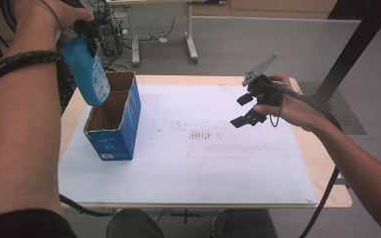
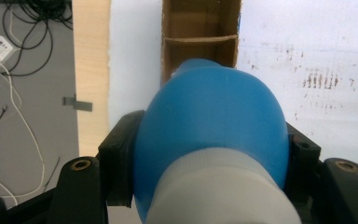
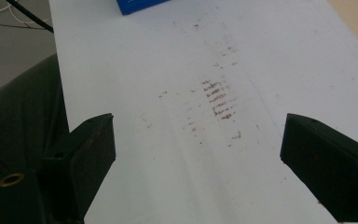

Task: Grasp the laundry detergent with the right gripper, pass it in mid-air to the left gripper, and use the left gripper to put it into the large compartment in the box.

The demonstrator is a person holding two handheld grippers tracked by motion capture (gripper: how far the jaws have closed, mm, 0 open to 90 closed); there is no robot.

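Note:
A blue bottle with a white label hangs tilted at the far left, its lower end at the open top of a blue cardboard box. My left gripper is shut on the bottle's upper end. In the left gripper view the bottle sits between both jaws of my left gripper, with the box and its cardboard divider beyond. My right gripper hovers open over the right of the white mat. In the right gripper view nothing lies between the spread jaws of my right gripper.
The box stands at the mat's left side, seen as a blue corner in the right gripper view. Brown smudges mark the mat's middle. Wooden table edge shows around the mat. Desk legs and cables lie on the floor behind.

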